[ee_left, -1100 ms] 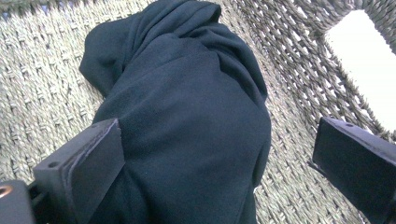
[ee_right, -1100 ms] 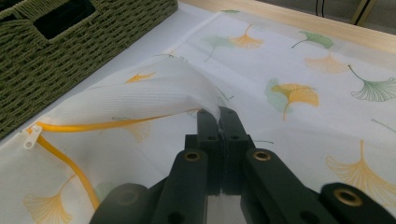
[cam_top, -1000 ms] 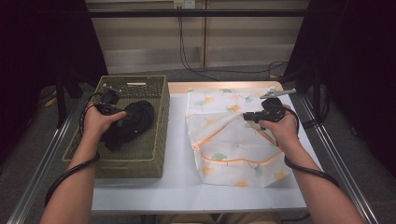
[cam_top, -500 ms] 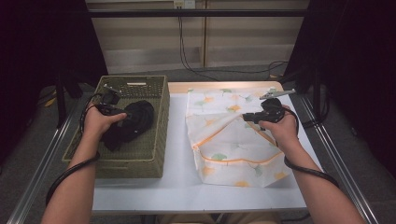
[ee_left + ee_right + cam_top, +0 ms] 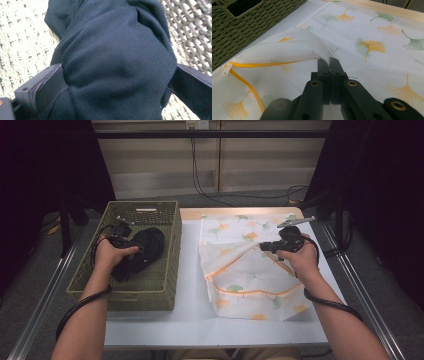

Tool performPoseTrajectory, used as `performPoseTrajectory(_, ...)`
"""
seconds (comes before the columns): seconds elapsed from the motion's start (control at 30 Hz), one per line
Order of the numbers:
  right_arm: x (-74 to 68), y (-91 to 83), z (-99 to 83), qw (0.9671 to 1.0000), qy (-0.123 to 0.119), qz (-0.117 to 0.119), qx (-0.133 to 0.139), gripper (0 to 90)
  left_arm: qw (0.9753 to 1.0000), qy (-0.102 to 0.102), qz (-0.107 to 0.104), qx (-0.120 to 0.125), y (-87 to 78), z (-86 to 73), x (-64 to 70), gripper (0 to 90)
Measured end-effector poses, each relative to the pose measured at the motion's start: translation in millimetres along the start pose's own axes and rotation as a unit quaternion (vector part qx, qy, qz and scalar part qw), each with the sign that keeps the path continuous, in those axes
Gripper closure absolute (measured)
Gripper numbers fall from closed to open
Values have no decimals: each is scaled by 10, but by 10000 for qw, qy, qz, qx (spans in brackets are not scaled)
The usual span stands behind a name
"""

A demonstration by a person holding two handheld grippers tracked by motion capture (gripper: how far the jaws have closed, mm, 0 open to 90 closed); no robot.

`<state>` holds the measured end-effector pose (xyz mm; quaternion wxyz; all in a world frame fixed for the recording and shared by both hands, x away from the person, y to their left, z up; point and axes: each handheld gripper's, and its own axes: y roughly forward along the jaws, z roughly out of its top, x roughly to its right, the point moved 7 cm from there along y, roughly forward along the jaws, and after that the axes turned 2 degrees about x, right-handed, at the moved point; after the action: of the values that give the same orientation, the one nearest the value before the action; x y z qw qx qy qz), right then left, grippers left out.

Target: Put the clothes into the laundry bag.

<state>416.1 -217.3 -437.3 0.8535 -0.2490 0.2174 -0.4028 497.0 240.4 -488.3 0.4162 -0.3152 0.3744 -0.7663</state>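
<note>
- Sitting at the left of the white table (image 5: 190, 285), a green woven basket (image 5: 165, 270) is seen, with a dark garment (image 5: 147, 245) lying bunched inside it.
- The left gripper (image 5: 131, 251) is held inside the basket; in the left gripper view its jaws are spread wide around a fold of the garment (image 5: 115, 65), one jaw pressed against each side of it.
- A white laundry bag (image 5: 250, 270), printed with ginkgo leaves and edged by an orange zipper (image 5: 249, 87), is spread flat at the right of the table.
- The right gripper (image 5: 265, 246) is held over the bag; its jaws are pinched on the upper layer of the bag (image 5: 294, 50), which is lifted at the opening.
</note>
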Motion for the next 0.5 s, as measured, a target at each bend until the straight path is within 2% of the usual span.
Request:
performPoseTrajectory(0.2,-1,-9,2,10000,-4,-16,-21,900,9998,-27,-81,-180,121,-91,-1,35)
performPoseTrajectory(0.23,-2,-10,0,10000,0,-7,-20,900,9997,42,-57,-217,133,-105,-2,47)
performPoseTrajectory(0.27,0,-11,-1,10000,-2,-10,-20,900,9996,111,0,-243,132,-113,-1,76)
performPoseTrajectory(0.3,5,-10,-2,10000,-3,-5,-7,900,9996,135,7,-263,120,-113,6,161)
performPoseTrajectory(0.33,5,-10,-2,10000,-3,-5,-7,900,9994,176,43,-298,99,-116,6,161)
performPoseTrajectory(0.37,8,-10,-4,10000,6,-10,-10,900,9994,168,61,-300,79,-118,8,230)
performPoseTrajectory(0.4,11,-9,-9,10000,1,-14,-18,900,9995,153,73,-275,66,-123,10,347)
performPoseTrajectory(0.5,9,-7,-14,10000,14,-20,-27,900,9993,135,88,-340,25,-146,15,415)
